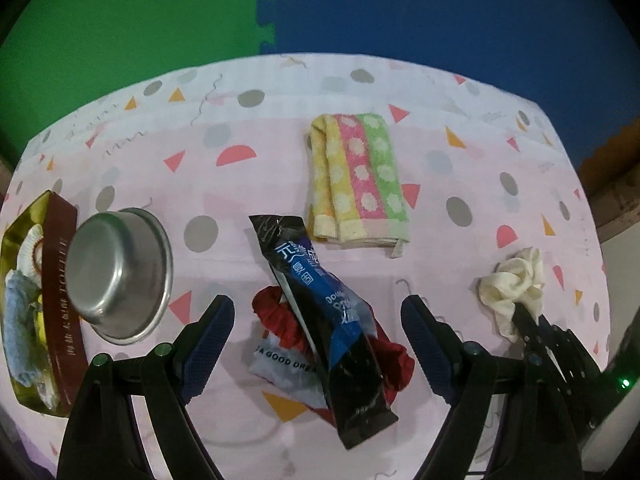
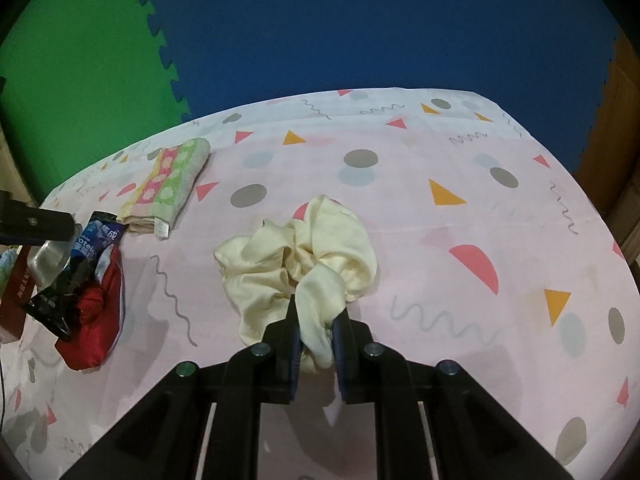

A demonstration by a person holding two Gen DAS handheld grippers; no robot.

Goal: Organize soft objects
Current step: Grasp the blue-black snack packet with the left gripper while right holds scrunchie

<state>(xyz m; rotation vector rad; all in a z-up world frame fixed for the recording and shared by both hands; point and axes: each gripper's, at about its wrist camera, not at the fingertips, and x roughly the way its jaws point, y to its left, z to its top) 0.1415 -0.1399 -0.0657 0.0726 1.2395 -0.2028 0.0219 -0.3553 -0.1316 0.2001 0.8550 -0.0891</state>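
Observation:
My right gripper (image 2: 316, 316) is shut on a cream cloth scrunchie (image 2: 300, 256) lying on the pink tablecloth; it also shows at the right of the left wrist view (image 1: 512, 280). My left gripper (image 1: 318, 320) is open and empty, its fingers either side of a black-and-blue packet (image 1: 320, 300) lying over a red cloth (image 1: 384, 356). A folded yellow, pink and green towel (image 1: 358, 176) lies further back. A brown and gold box (image 1: 60, 304) at the left holds a blue cloth (image 1: 20, 320).
An upturned steel bowl (image 1: 120, 272) leans against the box. The table's far edge (image 1: 304, 56) drops to green and blue floor mats. A grey printed bag (image 1: 288, 368) lies under the red cloth.

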